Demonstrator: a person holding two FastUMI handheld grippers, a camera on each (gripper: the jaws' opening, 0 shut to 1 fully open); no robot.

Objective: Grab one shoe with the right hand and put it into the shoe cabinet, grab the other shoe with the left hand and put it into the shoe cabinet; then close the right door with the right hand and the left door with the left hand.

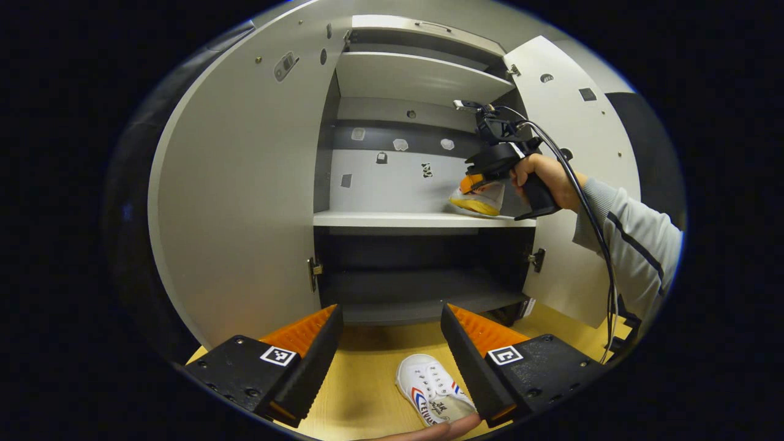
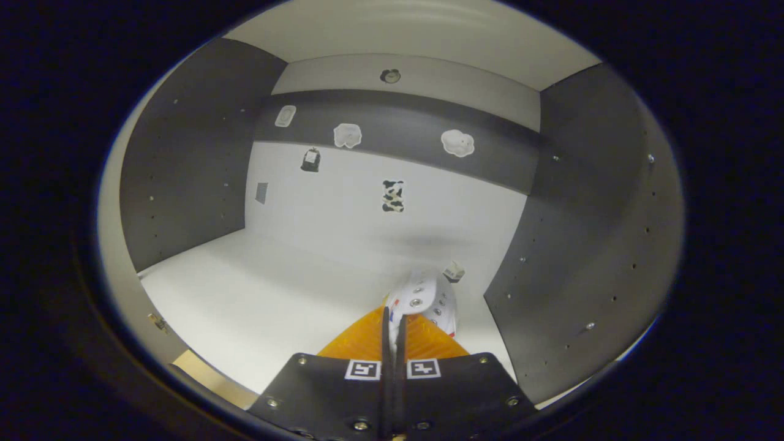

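White canvas marks the second shoe (image 1: 433,388), lying on the wooden floor (image 1: 361,380) below and between the spread fingers of the left gripper (image 1: 389,343), which hovers above it, touching nothing. Straight ahead of that gripper stands the shoe cabinet (image 1: 404,219), both doors swung wide: the left door (image 1: 245,202) off to its left, the right door (image 1: 569,202) off to its right. Farther off, a hand (image 1: 548,177) in a grey sleeve (image 1: 637,245) holds the right gripper (image 1: 484,182) against the first shoe (image 1: 481,199) on the middle shelf's right end.

Seen from the right gripper view, the right gripper's (image 2: 392,318) fingers are pressed nearly together, pinching the edge of the first shoe (image 2: 425,300), which sits just ahead on the white shelf (image 2: 257,294), near the dark side wall (image 2: 569,245) to the right. Small stickers (image 2: 392,196) dot the back panel ahead.
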